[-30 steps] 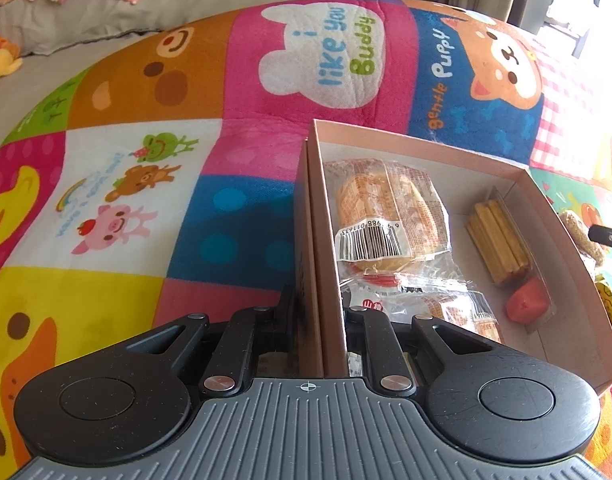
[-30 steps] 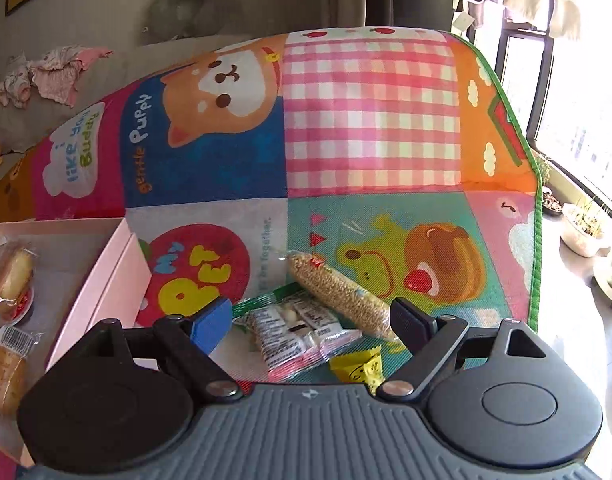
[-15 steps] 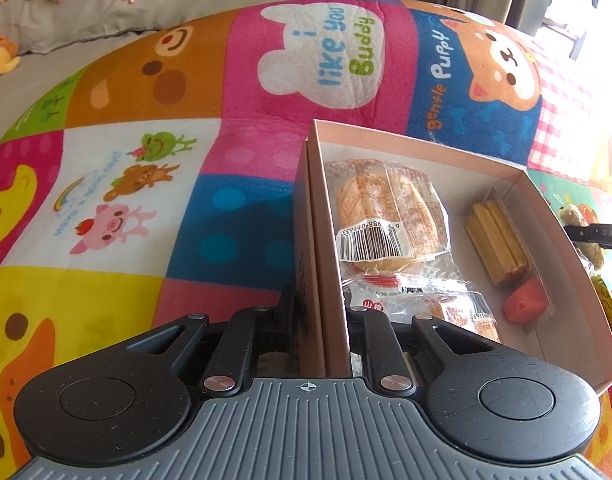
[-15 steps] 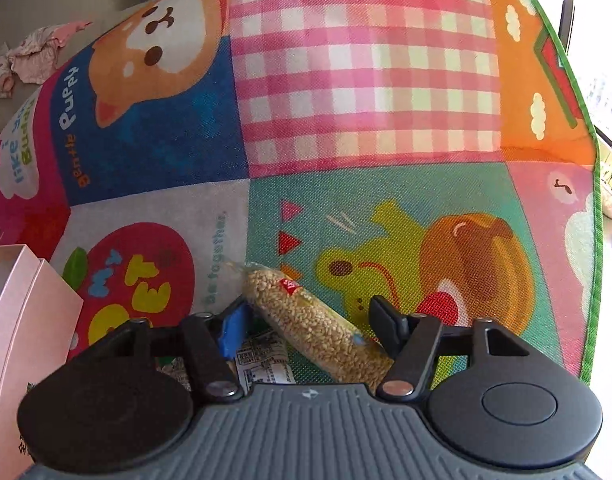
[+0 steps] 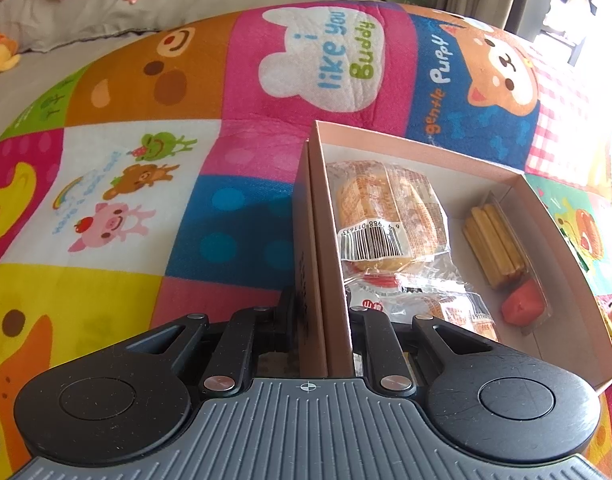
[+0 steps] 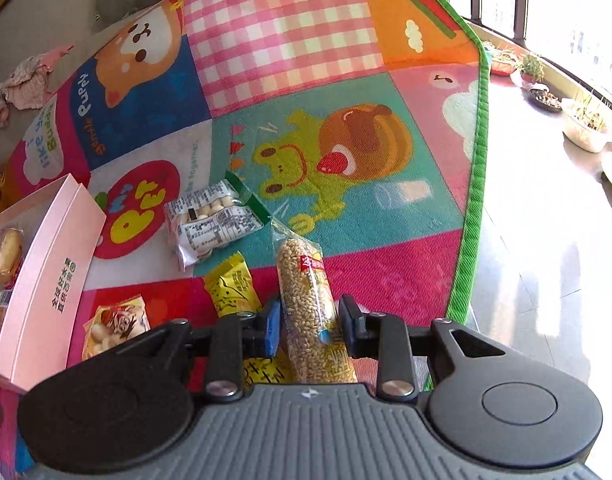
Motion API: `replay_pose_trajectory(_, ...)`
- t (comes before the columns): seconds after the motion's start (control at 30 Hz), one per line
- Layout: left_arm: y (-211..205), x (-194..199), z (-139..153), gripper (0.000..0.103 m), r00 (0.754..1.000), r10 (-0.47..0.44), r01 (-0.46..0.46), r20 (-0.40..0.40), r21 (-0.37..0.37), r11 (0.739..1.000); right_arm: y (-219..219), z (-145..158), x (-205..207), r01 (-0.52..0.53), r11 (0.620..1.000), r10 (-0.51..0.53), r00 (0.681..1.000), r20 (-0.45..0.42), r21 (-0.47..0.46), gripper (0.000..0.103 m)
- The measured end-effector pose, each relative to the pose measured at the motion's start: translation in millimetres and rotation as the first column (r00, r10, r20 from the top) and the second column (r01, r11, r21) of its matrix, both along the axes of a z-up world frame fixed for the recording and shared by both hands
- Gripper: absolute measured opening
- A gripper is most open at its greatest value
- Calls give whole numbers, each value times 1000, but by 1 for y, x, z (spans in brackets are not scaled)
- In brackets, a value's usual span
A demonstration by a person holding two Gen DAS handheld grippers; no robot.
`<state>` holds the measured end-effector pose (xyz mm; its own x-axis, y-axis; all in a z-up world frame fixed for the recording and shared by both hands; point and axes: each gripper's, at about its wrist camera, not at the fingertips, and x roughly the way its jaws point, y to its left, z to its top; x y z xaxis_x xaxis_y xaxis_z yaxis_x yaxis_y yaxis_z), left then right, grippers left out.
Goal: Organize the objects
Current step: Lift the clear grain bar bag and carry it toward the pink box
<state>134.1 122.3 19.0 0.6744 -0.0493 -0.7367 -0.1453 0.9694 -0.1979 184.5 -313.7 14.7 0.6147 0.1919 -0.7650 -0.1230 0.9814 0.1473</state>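
Tongs (image 6: 311,322) hide the puffed-grain bar's (image 6: 306,300) near end

The pink cardboard box (image 5: 562,272) lies open on the mat, holding a clear-wrapped cake with a barcode label (image 5: 386,216) at its left, a pack of yellow wafer sticks with a red piece (image 5: 502,252) at its right, and another wrapped snack (image 5: 438,304) nearer. To the right of the box lie a bag of white pellets (image 6: 210,216), a yellow sachet (image 6: 232,288) and a cartoon-printed packet (image 6: 116,326). The puffed-grain roll (image 6: 310,308) points away, lifted slightly.
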Motion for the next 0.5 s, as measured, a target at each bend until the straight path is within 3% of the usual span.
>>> replay_pose_trajectory(0.07, 0, 0, 0, 17, 1000, 0, 0, 0, 2, 1000, 7, 0, -23, -15, 1000, 15, 1000, 4, -24, 29)
replay_pose_trajectory(0.2, 0, 0, 0, 17, 1000, -1, 1, -1, 3, 1000, 17, 3, -65, -49, 998, 50, 999, -6, 25, 29)
replay_pose_trajectory(0.37, 0, -1, 0, 17, 1000, -2, 2, -3, 4, 1000, 29, 5, -97, -93, 996, 93, 996, 8, 12, 31)
replay_pose_trajectory(0.43, 0, -1, 0, 17, 1000, -2, 2, -3, 4, 1000, 34, 8, -103, -101, 995, 101, 995, 23, -17, 37)
replay_pose_trajectory(0.5, 0, -1, 0, 17, 1000, -1, 1, -4, 3, 1000, 37, 14, -109, -115, 993, 116, 992, 44, -21, 57)
